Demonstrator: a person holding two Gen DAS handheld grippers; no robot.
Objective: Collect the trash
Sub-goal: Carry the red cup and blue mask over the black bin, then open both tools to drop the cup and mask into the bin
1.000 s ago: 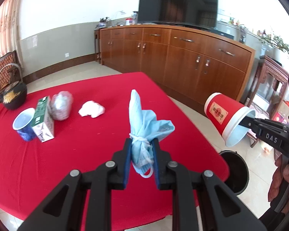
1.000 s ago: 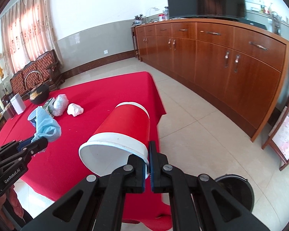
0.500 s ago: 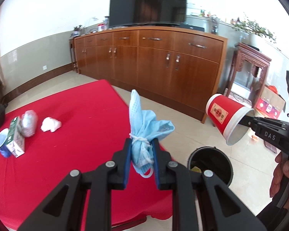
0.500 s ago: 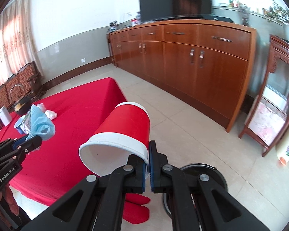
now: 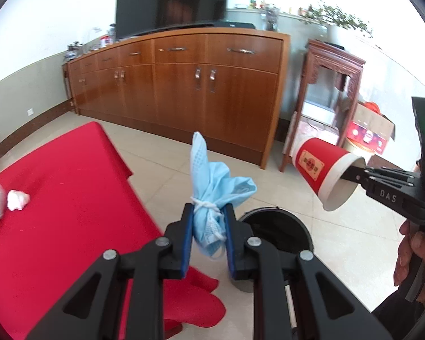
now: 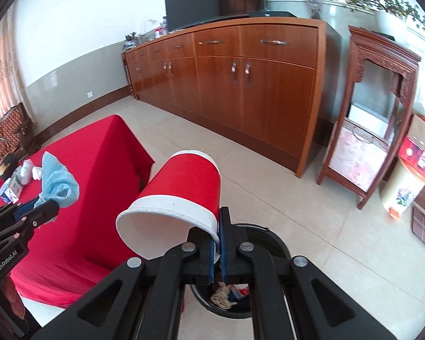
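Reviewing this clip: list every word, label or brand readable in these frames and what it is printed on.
"DAS": on the right gripper.
"GenRobot.AI": on the left gripper.
Red paper cup: yellow label, unreadable.
Carton on the table: print too small.
Red boxes: logos blurred.

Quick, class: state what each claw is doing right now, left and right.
Left claw: closed on the blue face mask.
Right claw: closed on the rim of the red paper cup.

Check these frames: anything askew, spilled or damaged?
Nothing spilled or damaged. The red paper cup lies tilted on its side, pinched by its rim in the right gripper; the left gripper clamps a tied blue face mask. Both hang near the black bin.
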